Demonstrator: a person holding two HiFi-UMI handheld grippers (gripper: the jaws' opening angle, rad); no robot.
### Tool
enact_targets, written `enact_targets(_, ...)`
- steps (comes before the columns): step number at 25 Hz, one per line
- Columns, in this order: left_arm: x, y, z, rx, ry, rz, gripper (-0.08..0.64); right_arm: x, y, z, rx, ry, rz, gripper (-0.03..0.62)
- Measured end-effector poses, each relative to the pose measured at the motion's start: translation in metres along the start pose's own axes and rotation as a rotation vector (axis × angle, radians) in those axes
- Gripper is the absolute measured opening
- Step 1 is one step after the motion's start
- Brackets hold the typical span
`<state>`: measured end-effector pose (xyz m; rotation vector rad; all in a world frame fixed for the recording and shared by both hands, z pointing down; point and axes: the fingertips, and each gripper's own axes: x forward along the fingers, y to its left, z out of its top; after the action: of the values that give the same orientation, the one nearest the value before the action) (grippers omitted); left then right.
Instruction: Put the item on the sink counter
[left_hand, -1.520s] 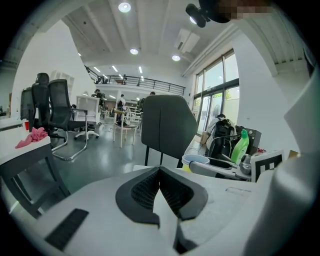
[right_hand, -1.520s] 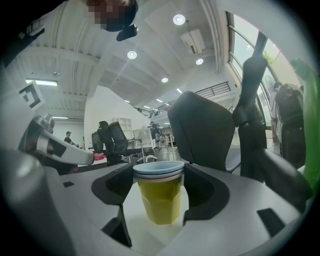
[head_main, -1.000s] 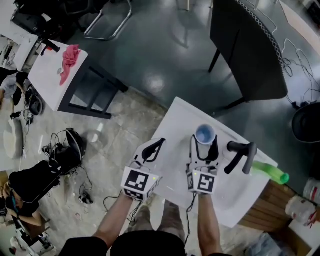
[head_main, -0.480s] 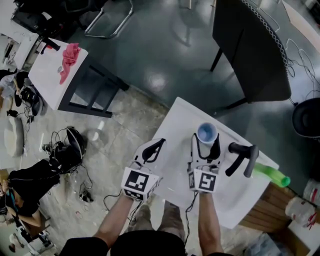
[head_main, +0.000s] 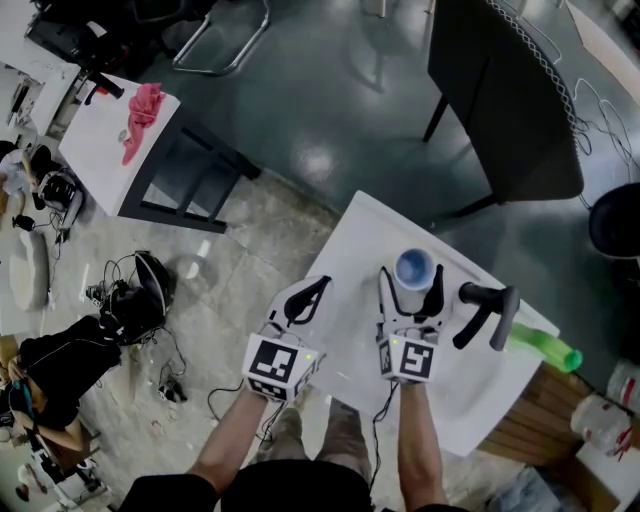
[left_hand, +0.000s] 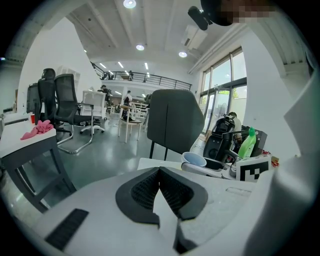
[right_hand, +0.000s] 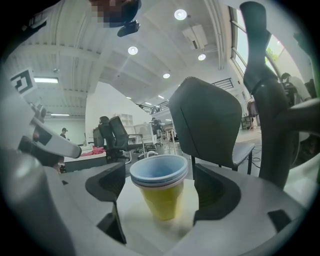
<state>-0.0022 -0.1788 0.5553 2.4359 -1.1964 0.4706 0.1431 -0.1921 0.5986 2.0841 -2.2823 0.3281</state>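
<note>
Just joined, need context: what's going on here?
A person is working at the white sink counter with two handheld grippers. The right gripper is open, its jaws on either side of a cup standing on the counter beside the faucet, with gaps showing on both sides. The left gripper is shut and empty, held off to the left.

Ceiling lights (left_hand: 129, 4) and tall windows (left_hand: 220, 95) at the right of the left gripper view give bright, even light. In the head view the white counter (head_main: 365, 240) is nearly blown out, and the dark floor (head_main: 315, 165) carries a soft glare patch. Both gripper views bend strongly toward black, vignetted corners.
</note>
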Motion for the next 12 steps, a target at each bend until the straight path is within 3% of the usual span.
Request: enact_targets(12,-0.018,-0.005,0.008,0.001,-0.016,0.009,0.001,-0.014,0.003,0.013,-0.009,0.004,-0.011,0.431)
